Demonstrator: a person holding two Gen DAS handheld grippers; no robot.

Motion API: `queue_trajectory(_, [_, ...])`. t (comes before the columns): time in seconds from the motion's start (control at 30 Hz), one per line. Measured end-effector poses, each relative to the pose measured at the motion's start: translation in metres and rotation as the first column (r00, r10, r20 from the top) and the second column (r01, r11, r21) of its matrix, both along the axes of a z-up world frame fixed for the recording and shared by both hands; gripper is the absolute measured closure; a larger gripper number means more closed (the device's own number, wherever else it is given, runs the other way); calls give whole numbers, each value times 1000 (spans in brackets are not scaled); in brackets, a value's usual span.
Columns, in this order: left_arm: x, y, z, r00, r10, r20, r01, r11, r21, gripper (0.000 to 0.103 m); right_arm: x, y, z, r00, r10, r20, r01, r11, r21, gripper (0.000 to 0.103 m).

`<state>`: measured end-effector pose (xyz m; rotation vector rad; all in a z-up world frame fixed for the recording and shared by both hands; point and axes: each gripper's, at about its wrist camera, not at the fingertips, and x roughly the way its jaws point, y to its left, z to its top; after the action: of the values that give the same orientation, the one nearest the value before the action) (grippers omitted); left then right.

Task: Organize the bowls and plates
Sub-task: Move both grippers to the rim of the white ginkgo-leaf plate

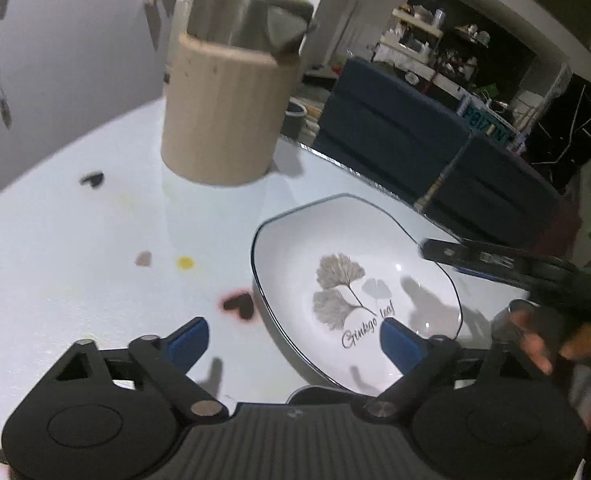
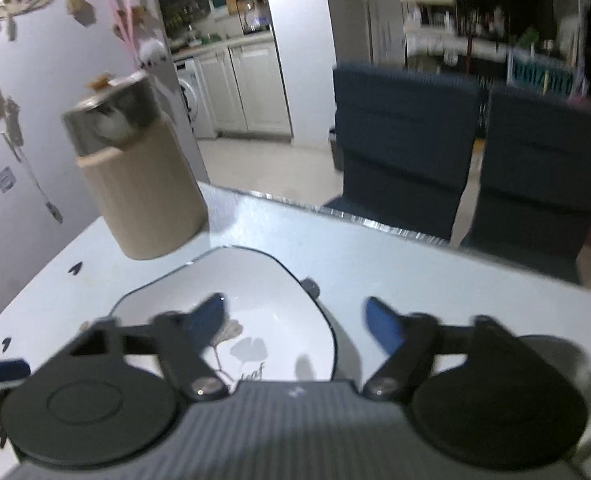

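Both grippers hang over the pale counter (image 1: 75, 240) and both point down at one white plate (image 1: 355, 276) with a thin dark rim and a grey ginkgo-leaf print. The plate lies flat on the counter near its far edge, well apart from the tall beige ribbed container (image 1: 227, 112) with a metal top that stands behind it. In the left wrist view, the left gripper (image 1: 295, 340) stands released, blue pads spread: the right-hand pad sits above the plate's near rim, the left-hand pad above bare counter beside a dark heart-shaped sticker (image 1: 238, 306), nothing pressed between them. Off to that view's right, the right gripper (image 1: 495, 258) reaches in over the plate's far side, with a person's hand (image 1: 555, 352) blurred beneath it. From the right wrist view, the right gripper (image 2: 295, 316) is likewise released, its left pad over the plate (image 2: 267, 288), its right pad over bare counter past the rim, gripping nothing. Two dark blue chairs (image 2: 407, 128) stand beyond the counter's far edge.
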<state>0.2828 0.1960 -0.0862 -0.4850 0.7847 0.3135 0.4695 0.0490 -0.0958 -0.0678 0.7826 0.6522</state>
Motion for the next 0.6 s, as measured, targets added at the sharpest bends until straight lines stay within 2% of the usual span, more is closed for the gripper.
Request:
queue_trajectory(0.1, [3, 7, -8, 1000, 0, -12, 0, 999, -52, 23, 25, 16, -21, 997, 28, -68, -28, 1000, -5, 47])
queue_trajectory(0.23, [5, 14, -15, 1000, 7, -15, -9, 993, -114, 31, 39, 40, -35, 996, 60, -64, -65, 994, -91, 51])
queue_trajectory(0.37, [8, 16, -20, 1000, -2, -14, 0, 993, -116, 40, 43, 62, -45, 995, 74, -62, -84, 982, -171, 52])
queue_trajectory(0.43, [10, 17, -22, 1000, -10, -16, 8, 993, -120, 46, 45, 63, -48, 996, 75, -52, -85, 973, -215, 55])
queue_trajectory(0.5, [11, 18, -24, 1000, -16, -17, 14, 991, -130, 51, 47, 67, -50, 995, 74, -64, -85, 976, -201, 58])
queue_trajectory(0.6, [13, 20, -25, 1000, -16, -15, 14, 990, -138, 51, 47, 65, -49, 996, 69, -62, -79, 981, -177, 65])
